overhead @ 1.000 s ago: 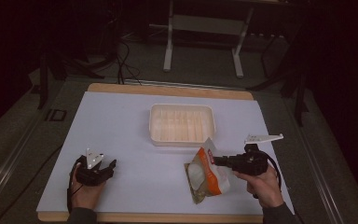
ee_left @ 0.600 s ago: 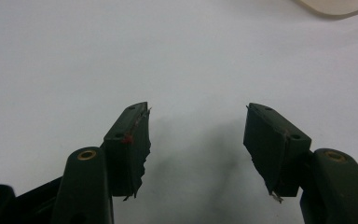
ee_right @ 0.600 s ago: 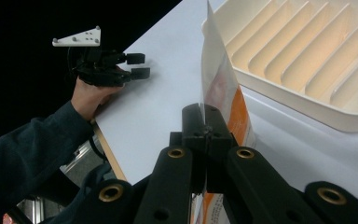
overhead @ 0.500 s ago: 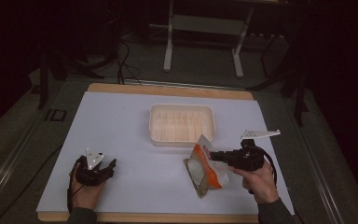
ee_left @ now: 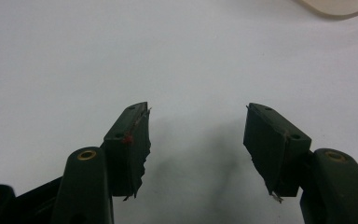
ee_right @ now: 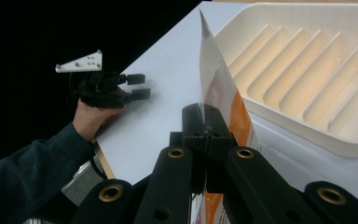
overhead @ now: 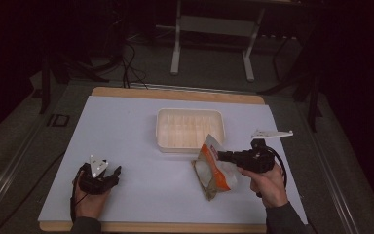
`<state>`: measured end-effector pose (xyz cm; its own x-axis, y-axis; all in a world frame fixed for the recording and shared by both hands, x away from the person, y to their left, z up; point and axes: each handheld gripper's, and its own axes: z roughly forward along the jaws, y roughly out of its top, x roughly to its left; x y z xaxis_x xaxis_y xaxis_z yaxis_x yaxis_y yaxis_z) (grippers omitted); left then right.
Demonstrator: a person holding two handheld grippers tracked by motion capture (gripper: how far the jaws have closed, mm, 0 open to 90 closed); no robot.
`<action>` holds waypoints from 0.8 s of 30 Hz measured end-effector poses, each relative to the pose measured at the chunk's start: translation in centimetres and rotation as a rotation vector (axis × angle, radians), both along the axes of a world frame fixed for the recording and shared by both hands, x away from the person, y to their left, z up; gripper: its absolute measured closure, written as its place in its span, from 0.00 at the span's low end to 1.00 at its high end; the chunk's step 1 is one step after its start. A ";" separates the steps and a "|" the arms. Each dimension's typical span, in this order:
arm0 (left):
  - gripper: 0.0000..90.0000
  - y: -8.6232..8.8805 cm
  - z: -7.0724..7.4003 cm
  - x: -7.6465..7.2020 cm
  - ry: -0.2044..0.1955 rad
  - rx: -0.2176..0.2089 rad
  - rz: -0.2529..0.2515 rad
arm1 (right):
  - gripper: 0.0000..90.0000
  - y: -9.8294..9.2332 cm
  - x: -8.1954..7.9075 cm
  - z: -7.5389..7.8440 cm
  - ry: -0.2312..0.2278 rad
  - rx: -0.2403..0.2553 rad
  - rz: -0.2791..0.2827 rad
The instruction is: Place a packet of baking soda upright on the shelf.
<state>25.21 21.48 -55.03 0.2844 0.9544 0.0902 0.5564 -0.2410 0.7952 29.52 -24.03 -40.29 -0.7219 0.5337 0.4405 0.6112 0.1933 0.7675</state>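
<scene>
Pouch lifted nearer the tray
Right hand-held gripper [overhead: 220,155] clamped on pouch [overhead: 213,168], shifted toward tray [overhead: 190,127]; left hand-held gripper [overhead: 115,173] just widened, jaws apart, nothing between, on counter [overhead: 126,126].

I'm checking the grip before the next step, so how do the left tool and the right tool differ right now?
The left tool stands open, nothing between its jaws; the right tool is clamped on the orange and white pouch. The left tool rests low on the white table; the right tool holds the pouch beside the ribbed cream tray. Both have black jaws.

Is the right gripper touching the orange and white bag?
Touching. In the right gripper view, the right gripper has its jaws shut on the edge of the bag, pinching it.
</scene>
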 end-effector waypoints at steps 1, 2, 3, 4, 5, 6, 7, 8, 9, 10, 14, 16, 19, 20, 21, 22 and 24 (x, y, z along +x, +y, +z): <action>0.45 0.0 0.0 0.0 -0.001 -0.001 0.001 | 1.00 0.1 0.0 0.1 0.003 0.003 -0.002; 0.45 0.0 0.0 0.0 -0.001 -0.001 0.001 | 1.00 0.1 0.0 0.1 0.003 0.003 -0.002; 0.45 0.0 0.0 0.0 0.000 0.003 -0.001 | 1.00 0.2 0.1 0.2 0.001 0.007 -0.003; 0.45 0.0 0.0 0.0 0.001 0.003 -0.002 | 1.00 0.4 0.2 0.4 -0.004 0.009 -0.005; 0.45 0.0 0.0 0.0 0.001 0.002 -0.002 | 1.00 0.5 0.3 0.5 -0.005 0.013 -0.006; 0.45 0.0 0.0 0.0 0.001 0.002 -0.002 | 1.00 0.6 0.3 0.6 -0.009 0.016 -0.009; 0.45 0.0 0.0 0.0 0.001 0.002 -0.002 | 1.00 0.7 0.4 0.7 -0.009 0.020 -0.012; 0.45 0.0 0.0 0.0 0.001 0.002 -0.002 | 1.00 0.8 0.5 0.8 -0.008 0.025 -0.014; 0.45 0.0 0.0 0.0 0.001 0.003 -0.001 | 1.00 0.9 0.5 0.9 -0.012 0.029 -0.015; 0.45 0.0 0.0 0.0 0.001 0.002 -0.002 | 1.00 1.0 0.6 1.0 -0.014 0.034 -0.017; 0.45 0.0 0.0 0.0 0.001 0.001 -0.004 | 1.00 1.2 0.8 1.4 -0.022 0.047 -0.023; 0.45 0.0 0.0 0.0 0.001 -0.002 -0.003 | 1.00 1.5 1.0 1.8 -0.028 0.059 -0.032; 0.45 0.0 0.0 0.0 0.001 -0.003 -0.003 | 1.00 1.9 1.3 2.2 -0.037 0.062 -0.030; 0.45 0.0 0.0 0.0 0.002 -0.003 -0.003 | 1.00 2.1 1.4 2.3 -0.038 0.059 -0.031; 0.45 0.0 0.0 0.0 0.002 -0.004 -0.004 | 1.00 2.2 1.4 2.4 -0.038 0.057 -0.030; 0.45 0.0 0.0 0.0 0.002 -0.005 -0.004 | 1.00 2.3 1.5 2.4 -0.042 0.054 -0.034; 0.45 0.0 0.0 0.0 0.003 -0.005 -0.004 | 1.00 2.5 1.7 2.6 -0.039 0.058 -0.040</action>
<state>25.25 21.49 -55.04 0.2886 0.9537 0.0842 0.5582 -0.2391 0.7946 31.23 -21.54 -37.73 -0.7177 0.5364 0.4440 0.5873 0.1236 0.7999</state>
